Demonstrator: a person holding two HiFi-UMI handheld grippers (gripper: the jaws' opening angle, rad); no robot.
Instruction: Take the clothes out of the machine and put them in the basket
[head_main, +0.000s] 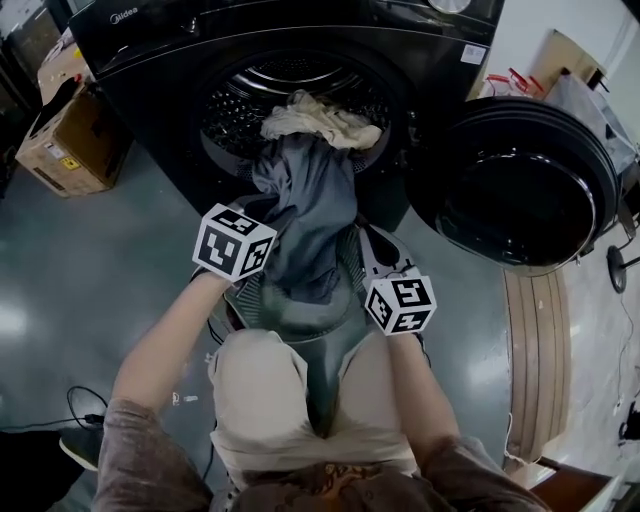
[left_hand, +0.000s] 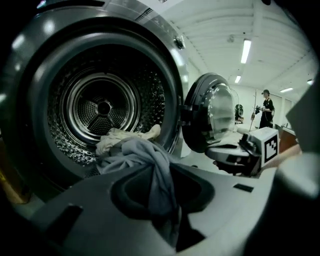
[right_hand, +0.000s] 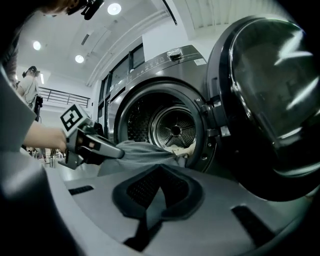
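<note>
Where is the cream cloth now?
In the head view the cream cloth lies in the mouth of the drum, upper centre, atop the grey garment that hangs out of it.

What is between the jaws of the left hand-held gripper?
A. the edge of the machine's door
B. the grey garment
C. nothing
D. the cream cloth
B: the left hand-held gripper is shut on the grey garment, which runs from the drum into its jaws, while the cream cloth lies free behind it.
</note>
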